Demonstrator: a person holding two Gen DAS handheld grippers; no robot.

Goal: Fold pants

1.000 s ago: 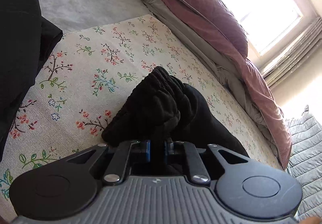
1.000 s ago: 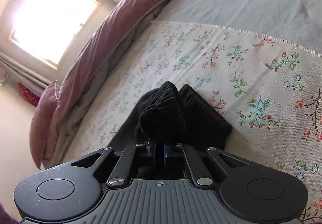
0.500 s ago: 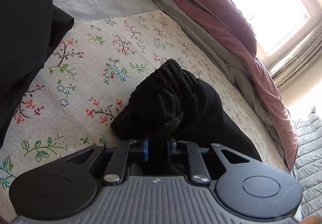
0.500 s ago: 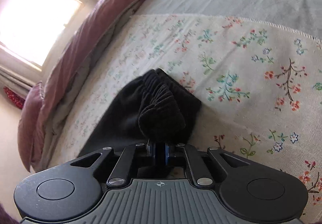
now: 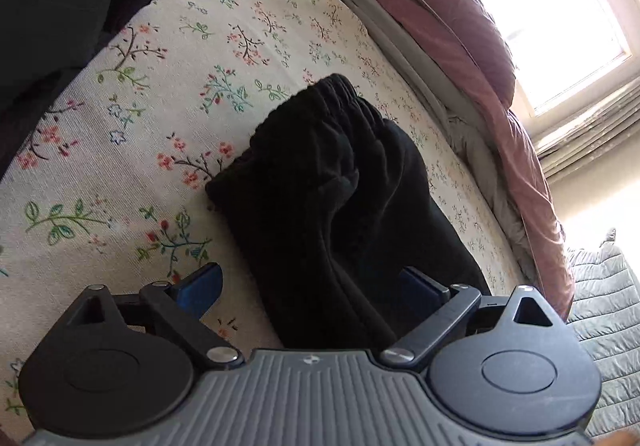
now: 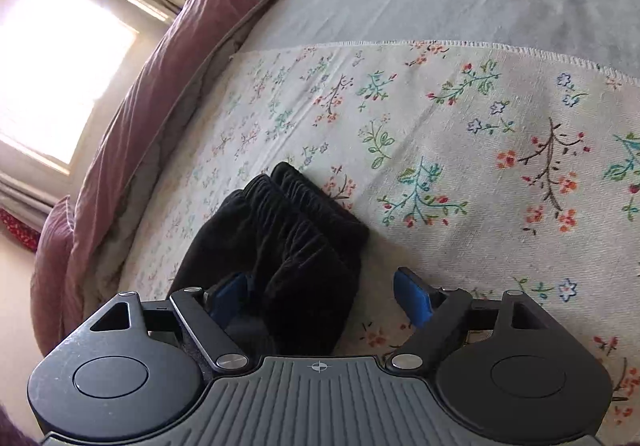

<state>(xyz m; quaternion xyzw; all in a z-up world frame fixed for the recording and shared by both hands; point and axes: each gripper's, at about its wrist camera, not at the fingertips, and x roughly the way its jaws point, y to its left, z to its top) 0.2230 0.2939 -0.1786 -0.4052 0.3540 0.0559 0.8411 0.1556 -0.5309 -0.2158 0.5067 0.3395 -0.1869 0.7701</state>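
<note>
Pants (image 5: 320, 181): black, plush, ribbed waistband, bunched mid-cloth (image 5: 168, 117), floral woven. Left gripper (image 5: 316, 286), right gripper (image 6: 324, 294): blue pads apart, straddling fabric. Left view only: dark garment (image 5: 52, 5) at cloth's edge.

Black ribbed tool (image 5: 316, 286), blue pads (image 6: 412, 298)

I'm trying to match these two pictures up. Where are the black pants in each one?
Left wrist view: pants in the centre, running down between the open left gripper.
Right wrist view: pants left of centre, by the open right gripper.
Shared landmark: the floral cloth under them.
</note>
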